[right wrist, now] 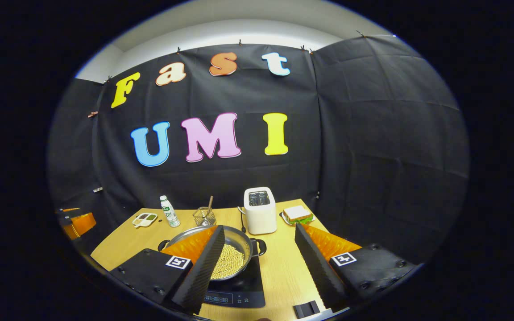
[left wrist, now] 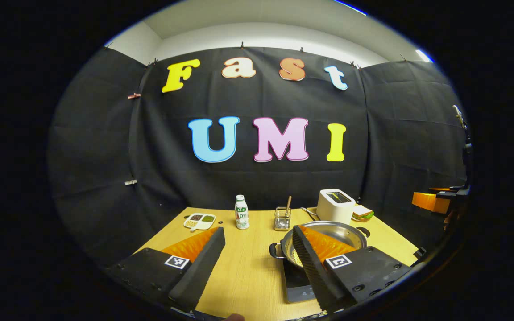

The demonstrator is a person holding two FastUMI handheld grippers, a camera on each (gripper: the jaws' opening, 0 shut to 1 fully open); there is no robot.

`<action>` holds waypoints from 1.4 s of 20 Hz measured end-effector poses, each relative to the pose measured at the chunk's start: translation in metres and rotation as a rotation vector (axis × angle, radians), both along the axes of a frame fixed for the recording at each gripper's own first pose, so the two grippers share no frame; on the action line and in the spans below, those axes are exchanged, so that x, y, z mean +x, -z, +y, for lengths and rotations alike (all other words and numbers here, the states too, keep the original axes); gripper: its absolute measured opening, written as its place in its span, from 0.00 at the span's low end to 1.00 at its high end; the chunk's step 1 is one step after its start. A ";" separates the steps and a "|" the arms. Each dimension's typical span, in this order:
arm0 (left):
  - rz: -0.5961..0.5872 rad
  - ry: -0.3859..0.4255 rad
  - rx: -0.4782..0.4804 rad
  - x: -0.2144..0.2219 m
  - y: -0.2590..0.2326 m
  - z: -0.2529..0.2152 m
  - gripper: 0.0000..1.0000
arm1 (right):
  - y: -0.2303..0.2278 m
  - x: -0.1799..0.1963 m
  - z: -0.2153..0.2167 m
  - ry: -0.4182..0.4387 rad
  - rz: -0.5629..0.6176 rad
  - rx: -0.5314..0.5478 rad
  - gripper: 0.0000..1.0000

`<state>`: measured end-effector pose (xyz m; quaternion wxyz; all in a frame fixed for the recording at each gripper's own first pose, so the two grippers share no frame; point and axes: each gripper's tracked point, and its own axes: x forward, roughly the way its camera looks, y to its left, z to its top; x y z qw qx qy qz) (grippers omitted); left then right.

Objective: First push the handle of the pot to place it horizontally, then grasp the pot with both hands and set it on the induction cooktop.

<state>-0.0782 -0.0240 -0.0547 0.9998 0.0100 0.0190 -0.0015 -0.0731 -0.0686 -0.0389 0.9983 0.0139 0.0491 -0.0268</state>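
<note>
sitting on the cooktop (right wrist: 239, 292) already, the pot (right wrist: 228, 254) w/ beans; both grippers' fingers wide open, empty; a bump could spill beans.

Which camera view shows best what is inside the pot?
The right gripper view: the pot sits on the induction cooktop and its pale beans show between the tongs. In the left gripper view one finger hides most of the inside of the pot.
</note>
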 end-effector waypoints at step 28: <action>-0.006 -0.047 -0.026 -0.050 0.023 0.013 0.95 | -0.004 -0.060 0.025 -0.024 -0.071 -0.045 0.98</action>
